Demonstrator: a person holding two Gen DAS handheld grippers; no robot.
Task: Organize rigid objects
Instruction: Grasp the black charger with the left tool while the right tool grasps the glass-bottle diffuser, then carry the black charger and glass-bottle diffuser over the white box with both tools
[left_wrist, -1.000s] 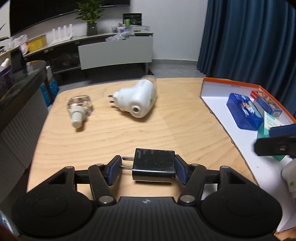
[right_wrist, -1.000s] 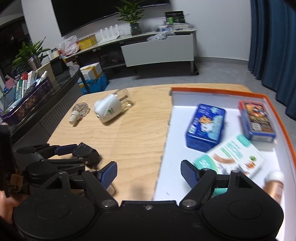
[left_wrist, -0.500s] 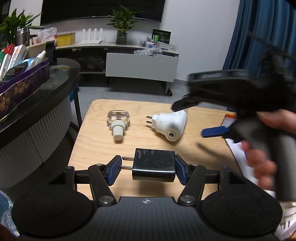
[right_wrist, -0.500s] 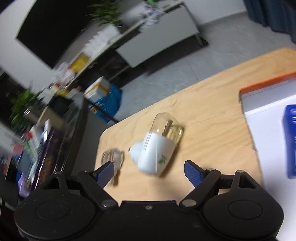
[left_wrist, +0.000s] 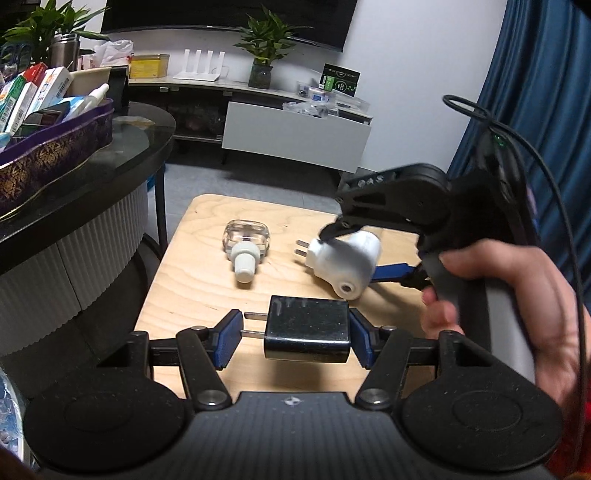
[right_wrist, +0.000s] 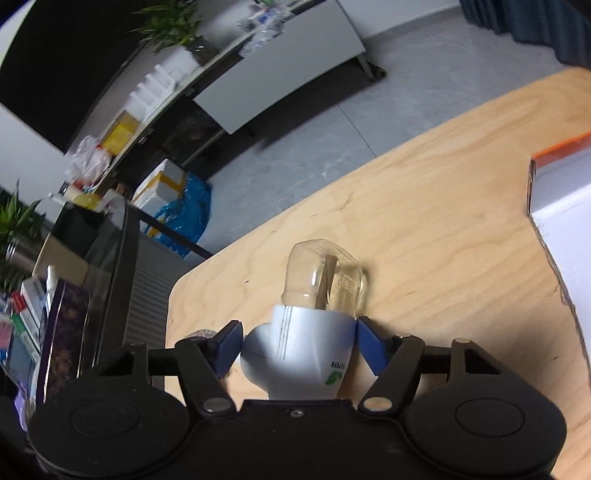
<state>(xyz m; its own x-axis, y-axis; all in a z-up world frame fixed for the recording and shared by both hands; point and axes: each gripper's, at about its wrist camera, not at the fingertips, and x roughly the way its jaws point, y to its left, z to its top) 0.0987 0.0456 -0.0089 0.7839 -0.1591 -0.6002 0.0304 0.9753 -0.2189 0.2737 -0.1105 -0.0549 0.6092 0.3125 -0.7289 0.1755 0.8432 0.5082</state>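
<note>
Wooden table (left_wrist: 192, 291): left gripper (left_wrist: 293, 338) clamped on black charger (left_wrist: 306, 334), right gripper (right_wrist: 297, 345) just closing around white plug-in diffuser (right_wrist: 303, 350).

Dim, cool indoor light falls from above, leaving soft shadows under things on the tabletop (left_wrist: 192, 295). Both views bulge strongly, bending straight lines toward the edges. A hand (left_wrist: 517, 295) is motion-smeared; the far shelf (right_wrist: 207, 62) in the right view is blurred and tilted.
</note>
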